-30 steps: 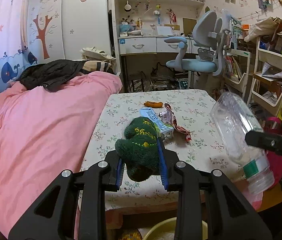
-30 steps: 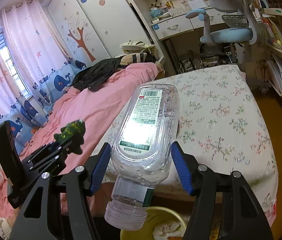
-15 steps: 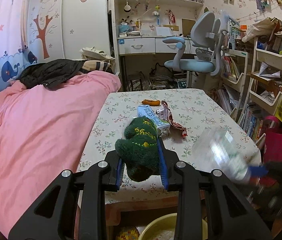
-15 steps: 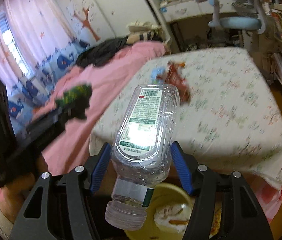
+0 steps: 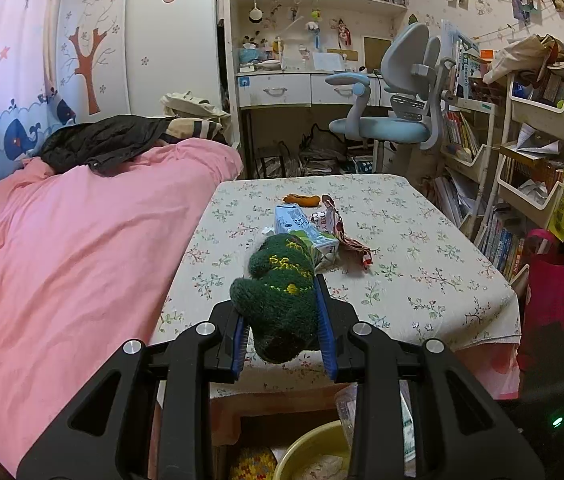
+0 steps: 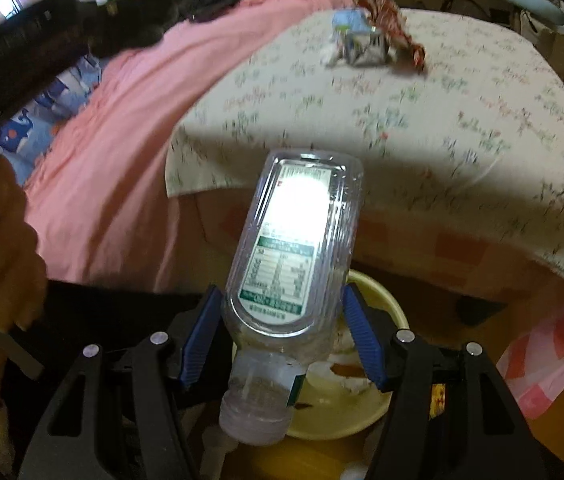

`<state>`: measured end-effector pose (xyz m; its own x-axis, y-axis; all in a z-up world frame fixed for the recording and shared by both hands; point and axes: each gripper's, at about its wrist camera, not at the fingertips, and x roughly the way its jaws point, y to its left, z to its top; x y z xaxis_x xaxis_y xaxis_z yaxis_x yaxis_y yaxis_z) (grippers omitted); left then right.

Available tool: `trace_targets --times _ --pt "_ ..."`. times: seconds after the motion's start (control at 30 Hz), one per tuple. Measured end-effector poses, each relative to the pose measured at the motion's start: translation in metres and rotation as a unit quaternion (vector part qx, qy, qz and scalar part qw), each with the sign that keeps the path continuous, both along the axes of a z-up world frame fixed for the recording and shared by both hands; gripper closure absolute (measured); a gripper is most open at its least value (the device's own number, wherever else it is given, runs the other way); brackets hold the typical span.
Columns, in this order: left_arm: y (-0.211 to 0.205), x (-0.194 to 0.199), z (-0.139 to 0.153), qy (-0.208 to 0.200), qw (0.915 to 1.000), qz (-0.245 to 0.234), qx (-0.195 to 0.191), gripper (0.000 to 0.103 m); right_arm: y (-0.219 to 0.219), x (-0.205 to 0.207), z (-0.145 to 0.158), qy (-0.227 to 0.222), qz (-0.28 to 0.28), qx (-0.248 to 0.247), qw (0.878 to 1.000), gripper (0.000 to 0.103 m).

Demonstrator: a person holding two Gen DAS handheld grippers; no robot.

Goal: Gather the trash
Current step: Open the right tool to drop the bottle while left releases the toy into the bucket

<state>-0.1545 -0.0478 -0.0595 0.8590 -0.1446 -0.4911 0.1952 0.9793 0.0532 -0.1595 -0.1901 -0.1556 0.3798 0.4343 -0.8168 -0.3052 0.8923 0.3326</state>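
Observation:
My left gripper [image 5: 284, 320] is shut on a dark green knitted toy [image 5: 280, 292] and holds it above the near edge of the floral table [image 5: 422, 272]. A blue and white carton [image 5: 302, 228], a red crumpled wrapper [image 5: 342, 232] and an orange scrap [image 5: 302, 199] lie on the table. My right gripper [image 6: 282, 332] is shut on a clear plastic bottle [image 6: 294, 256], cap end toward the camera, above a yellow bin [image 6: 378, 408] that stands on the floor below the table edge. The bin's rim also shows in the left wrist view [image 5: 302, 448].
A pink bed [image 5: 62, 260] runs along the table's left side, with dark clothes [image 5: 102, 144] at its far end. A desk chair [image 5: 394, 120] and bookshelves [image 5: 522, 160] stand behind and to the right. A red bag [image 5: 550, 280] hangs at the right.
My right gripper has tipped down and carried the bottle from beside the table to above the yellow bin. The bottle has left the left wrist view. The left gripper has barely moved.

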Motion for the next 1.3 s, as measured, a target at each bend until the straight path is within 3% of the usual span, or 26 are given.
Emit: trace_targets --times 0.33,0.6,0.77,0.97,1.07,1.17,1.3 --pt "-0.002 -0.018 -0.010 0.004 1.0000 -0.006 0.004 0.075 -0.003 -0.002 -0.009 0.021 -0.007 -0.011 1.000 0.042" --pt "-0.011 -0.027 -0.023 0.032 0.9991 -0.026 0.015 0.075 -0.035 0.001 0.014 -0.033 -0.083 0.028 0.996 0.035" --pt "-0.028 -0.039 -0.047 0.088 0.9936 -0.062 0.034 0.075 -0.059 -0.002 0.031 -0.079 -0.141 0.054 0.985 0.032" --pt "-0.046 -0.051 -0.086 0.200 0.9714 -0.113 0.059 0.074 -0.076 -0.005 0.043 -0.109 -0.176 0.070 0.976 0.031" --pt "-0.051 -0.058 -0.091 0.193 0.9715 -0.112 0.081 0.065 -0.078 -0.003 0.044 -0.114 -0.182 0.073 0.974 0.030" --pt "-0.047 -0.062 -0.087 0.172 0.9774 -0.094 0.080 0.046 -0.081 -0.004 0.046 -0.119 -0.187 0.075 0.972 0.029" --pt "-0.042 -0.062 -0.079 0.157 0.9818 -0.079 0.073 0.039 -0.083 -0.005 0.046 -0.122 -0.194 0.076 0.970 0.028"
